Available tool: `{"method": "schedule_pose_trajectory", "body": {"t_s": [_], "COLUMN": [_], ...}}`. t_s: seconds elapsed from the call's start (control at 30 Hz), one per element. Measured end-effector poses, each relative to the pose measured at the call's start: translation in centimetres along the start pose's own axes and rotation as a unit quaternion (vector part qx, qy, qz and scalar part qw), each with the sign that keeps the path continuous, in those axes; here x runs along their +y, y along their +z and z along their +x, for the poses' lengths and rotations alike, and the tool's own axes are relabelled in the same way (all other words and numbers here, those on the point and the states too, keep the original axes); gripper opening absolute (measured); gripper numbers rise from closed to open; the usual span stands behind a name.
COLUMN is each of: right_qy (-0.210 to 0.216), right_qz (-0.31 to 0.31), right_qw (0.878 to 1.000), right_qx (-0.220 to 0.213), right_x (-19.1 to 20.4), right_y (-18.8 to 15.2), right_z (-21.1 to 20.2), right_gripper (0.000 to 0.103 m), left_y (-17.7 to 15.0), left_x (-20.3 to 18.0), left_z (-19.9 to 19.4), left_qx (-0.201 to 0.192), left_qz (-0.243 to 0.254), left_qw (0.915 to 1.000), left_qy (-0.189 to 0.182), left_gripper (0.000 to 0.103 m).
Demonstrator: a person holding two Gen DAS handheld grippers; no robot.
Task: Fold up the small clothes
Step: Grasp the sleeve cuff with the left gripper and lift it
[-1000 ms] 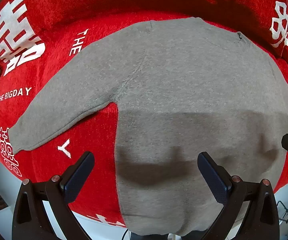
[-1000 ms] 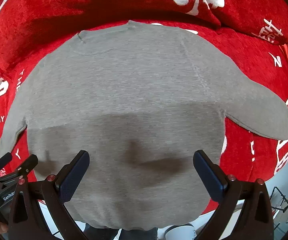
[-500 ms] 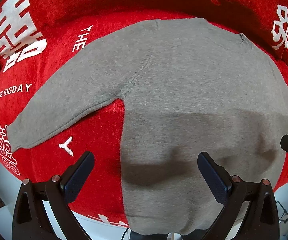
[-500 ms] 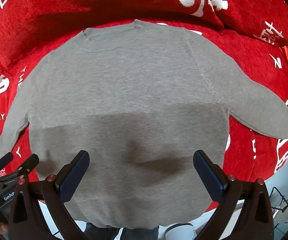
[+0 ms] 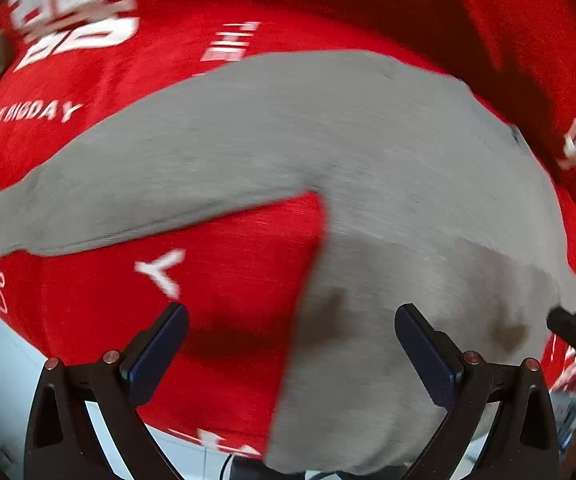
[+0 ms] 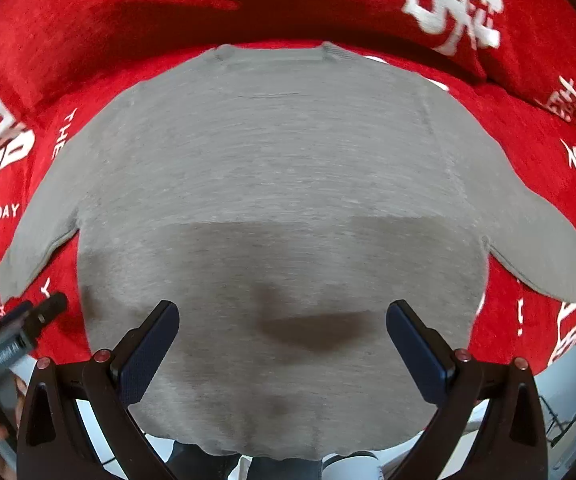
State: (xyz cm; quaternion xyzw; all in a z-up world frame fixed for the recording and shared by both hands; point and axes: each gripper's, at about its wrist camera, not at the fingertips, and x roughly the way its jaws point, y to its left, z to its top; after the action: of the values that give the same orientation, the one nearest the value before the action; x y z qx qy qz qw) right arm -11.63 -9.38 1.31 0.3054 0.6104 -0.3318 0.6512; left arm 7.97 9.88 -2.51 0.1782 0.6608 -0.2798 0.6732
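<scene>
Grey sweater (image 6: pixel 280 184) lies flat on my red blanket (image 5: pixel 216 272); both grippers' (image 5: pixel 291 344) (image 6: pixel 282 338) jaws hover spread, empty.

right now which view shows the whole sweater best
The right wrist view: the sweater lies flat with collar, hem and both sleeves in frame. The left wrist view is blurred, showing mainly one sleeve and part of the body.

left gripper (image 5: pixel 292 344), right gripper (image 6: pixel 284 340), jaws wide apart
</scene>
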Motion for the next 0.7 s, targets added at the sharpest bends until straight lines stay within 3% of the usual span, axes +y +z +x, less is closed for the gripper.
{"method": "schedule_pose_trajectory", "body": {"t_s": [0.1, 0.23, 0.4, 0.5, 0.57, 0.7], "right_qy": [0.004, 0.012, 0.024, 0.033, 0.044, 0.05], "right_qz": [-0.018, -0.043, -0.068, -0.076, -0.076, -0.092], "right_qw": [1.0, 0.999, 0.997, 0.996, 0.996, 0.994], "right_qx": [0.004, 0.011, 0.021, 0.025, 0.031, 0.031], "right_x": [1.4, 3.4, 6.0, 7.4, 8.1, 9.7], "right_y": [0.1, 0.1, -0.2, -0.3, -0.4, -0.2], "right_z": [0.4, 1.1, 1.9, 2.2, 2.3, 2.4], "right_gripper": [0.103, 0.103, 0.103, 0.103, 0.103, 0.103], "left_y": [0.4, 0.3, -0.6, -1.4, -1.3, 0.0], "left_x": [4.3, 11.2, 19.9, 24.8, 25.9, 26.4], "left_z": [0.0, 0.7, 0.9, 2.1, 2.6, 2.7], "left_qx": [-0.016, -0.037, -0.089, -0.108, -0.111, -0.131], "left_qz": [-0.052, -0.141, -0.259, -0.323, -0.339, -0.325], "left_qw": [0.9985, 0.9893, 0.9619, 0.9394, 0.933, 0.9341], "left_qy": [-0.008, -0.001, -0.004, -0.037, -0.047, -0.067], "left_gripper": [0.103, 0.103, 0.103, 0.103, 0.103, 0.103]}}
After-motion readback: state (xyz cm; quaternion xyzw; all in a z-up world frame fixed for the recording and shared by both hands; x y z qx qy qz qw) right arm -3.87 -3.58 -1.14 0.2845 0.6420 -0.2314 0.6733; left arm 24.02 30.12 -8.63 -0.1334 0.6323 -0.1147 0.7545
